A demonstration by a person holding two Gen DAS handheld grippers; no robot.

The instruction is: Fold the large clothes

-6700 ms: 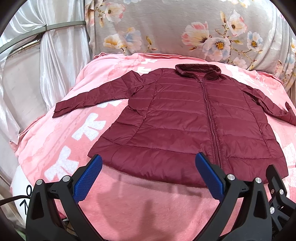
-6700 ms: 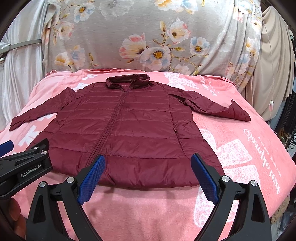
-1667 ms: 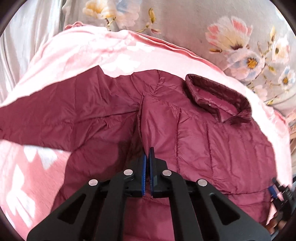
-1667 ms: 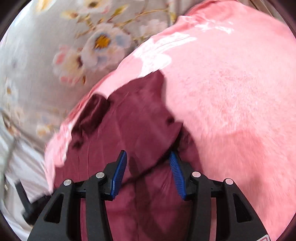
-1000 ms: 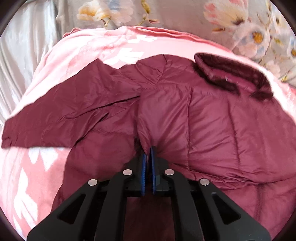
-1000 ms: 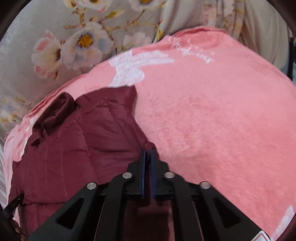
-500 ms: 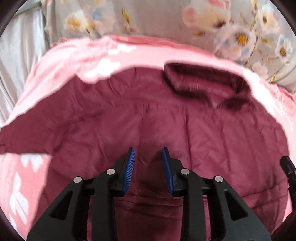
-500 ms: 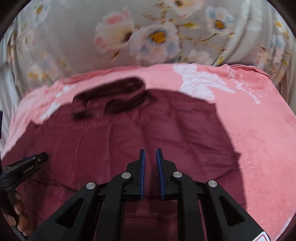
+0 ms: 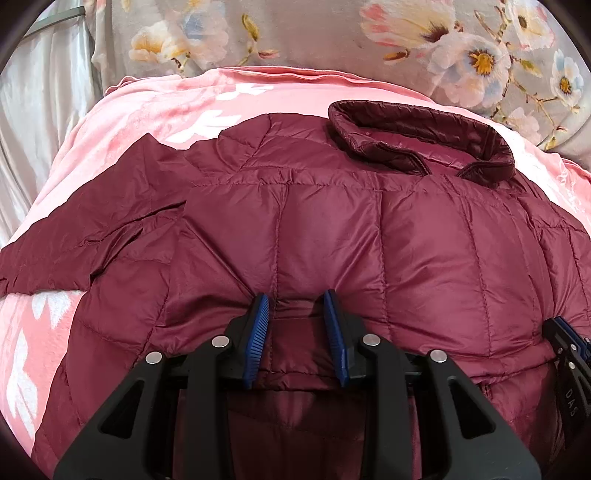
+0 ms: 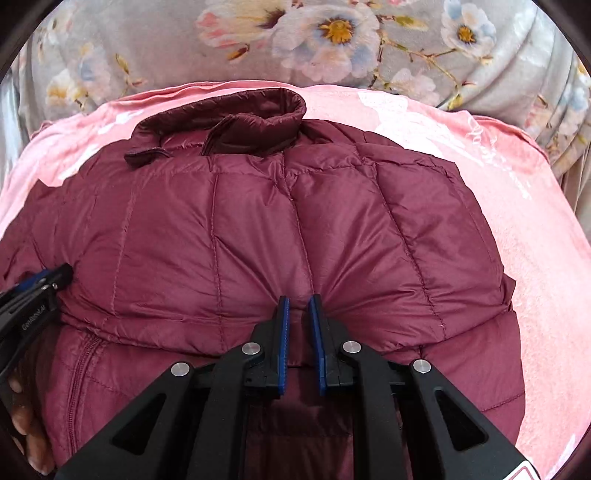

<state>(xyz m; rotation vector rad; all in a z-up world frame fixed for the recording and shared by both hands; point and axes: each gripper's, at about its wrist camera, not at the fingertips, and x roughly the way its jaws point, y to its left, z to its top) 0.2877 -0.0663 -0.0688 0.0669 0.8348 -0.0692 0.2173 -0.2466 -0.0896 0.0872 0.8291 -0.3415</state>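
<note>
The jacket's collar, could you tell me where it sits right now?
In both wrist views the collar lies at the jacket's far end, on the pink blanket below the floral cloth.

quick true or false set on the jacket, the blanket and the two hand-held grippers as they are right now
1. The jacket is maroon and quilted. True.
2. It lies on a blue blanket. False: the blanket is pink with white markings.
3. The collar is at the far end, toward the floral fabric. True.
4. The left hand-held gripper has its blue pads pressed flat together. False: the pads stand apart, with jacket fabric in the gap.
5. The right hand-held gripper shows a narrower gap than the left. True.
6. The jacket is on a hanger. False: it lies on the blanket, partly folded over itself.
</note>
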